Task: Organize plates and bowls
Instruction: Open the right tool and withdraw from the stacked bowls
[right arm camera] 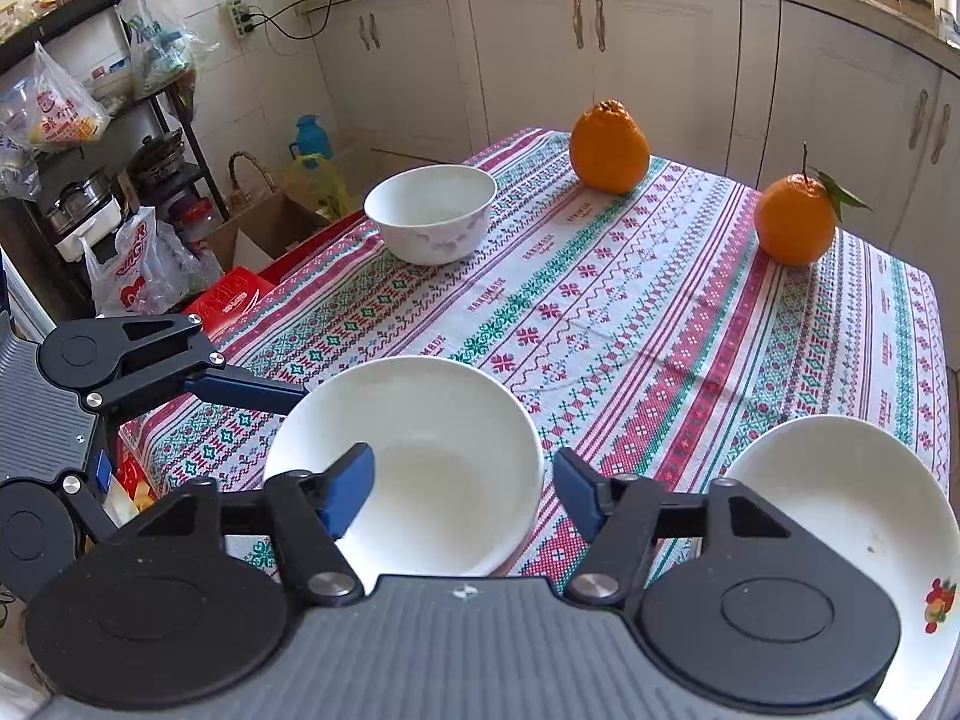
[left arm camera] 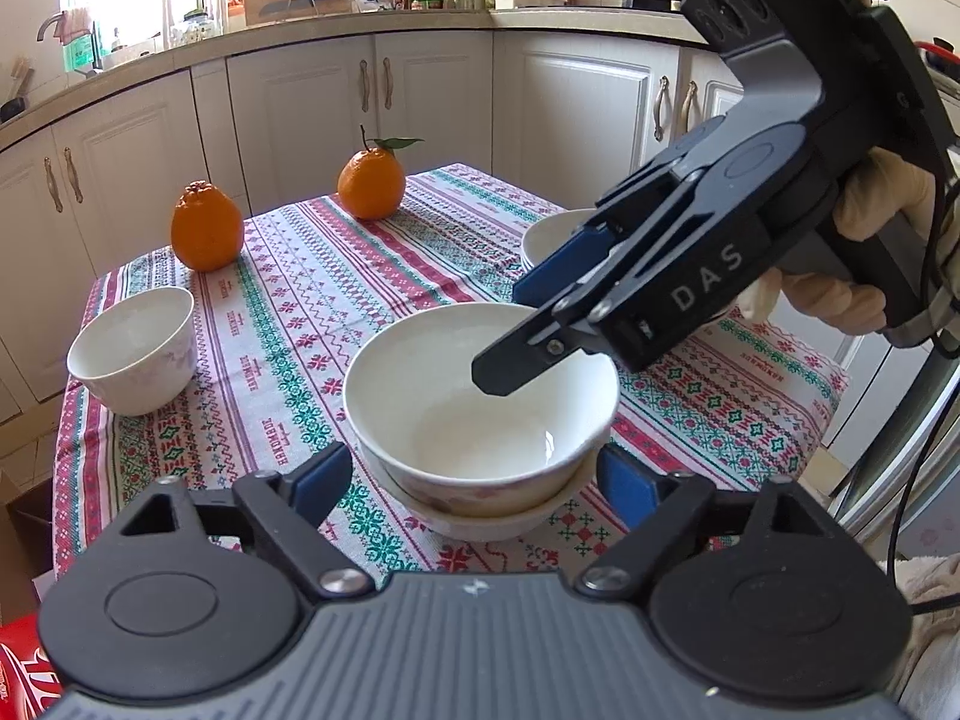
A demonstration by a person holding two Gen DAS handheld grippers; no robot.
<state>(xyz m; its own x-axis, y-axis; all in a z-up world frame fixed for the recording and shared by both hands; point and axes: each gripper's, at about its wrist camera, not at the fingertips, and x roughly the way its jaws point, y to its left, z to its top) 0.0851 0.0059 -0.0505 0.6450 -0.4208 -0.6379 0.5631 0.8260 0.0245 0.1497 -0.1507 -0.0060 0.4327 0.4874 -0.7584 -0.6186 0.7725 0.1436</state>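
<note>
Looking at both wrist views, you are holding each hand-held gripper over the patterned counter (left arm camera: 336, 276) with the stacking partly done. One bowl (left arm camera: 480, 384) is already sitting nested inside a second bowl (left arm camera: 498, 519) at the lower middle of the left wrist frame, so that pair is looking finished.

Your left hand-held gripper (left arm camera: 477, 483) is standing open, its blue pads flanking the stack on either side and apparently pressing on neither side. Your right hand-held gripper (right arm camera: 462, 489) is open as well; one finger is hanging inside the top bowl's mouth and the other outside its rim, with the wall between them but no pad closing on it. By my reading, you are letting go of the stack rather than gripping it.

What is remaining, as far as the frames are showing: a lone flowered bowl (right arm camera: 431, 213) is waiting at the upper middle of the right wrist frame, well apart from the stack. A plate (right arm camera: 852, 516) with a fruit print is lying at the lower right, beside the stack; more dishes may be lying under it, but I cannot tell. Two oranges (right arm camera: 609, 147) are sitting toward the far edge and are playing no part.
</note>
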